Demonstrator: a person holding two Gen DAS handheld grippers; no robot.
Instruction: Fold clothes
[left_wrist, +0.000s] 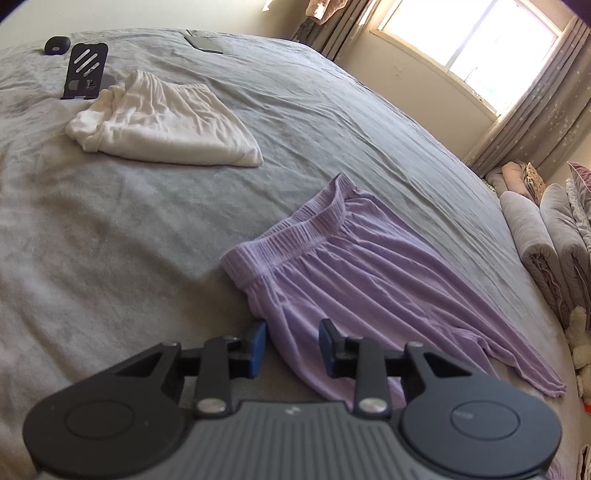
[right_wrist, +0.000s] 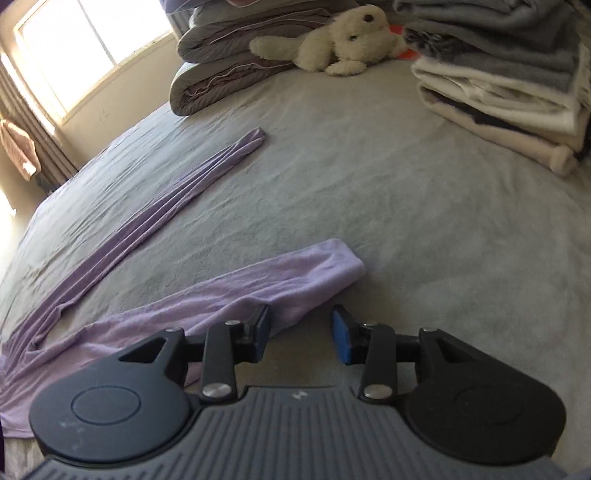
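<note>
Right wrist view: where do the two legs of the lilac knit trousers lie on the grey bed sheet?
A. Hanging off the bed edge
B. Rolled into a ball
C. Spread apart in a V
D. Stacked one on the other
C: the lilac knit trousers have one leg near the camera, the other angling away across the grey bed sheet.

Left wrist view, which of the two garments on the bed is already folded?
The white garment, lying as a compact folded bundle near the black stand. The purple pants lie spread open, waistband showing, just ahead of the left gripper.
</note>
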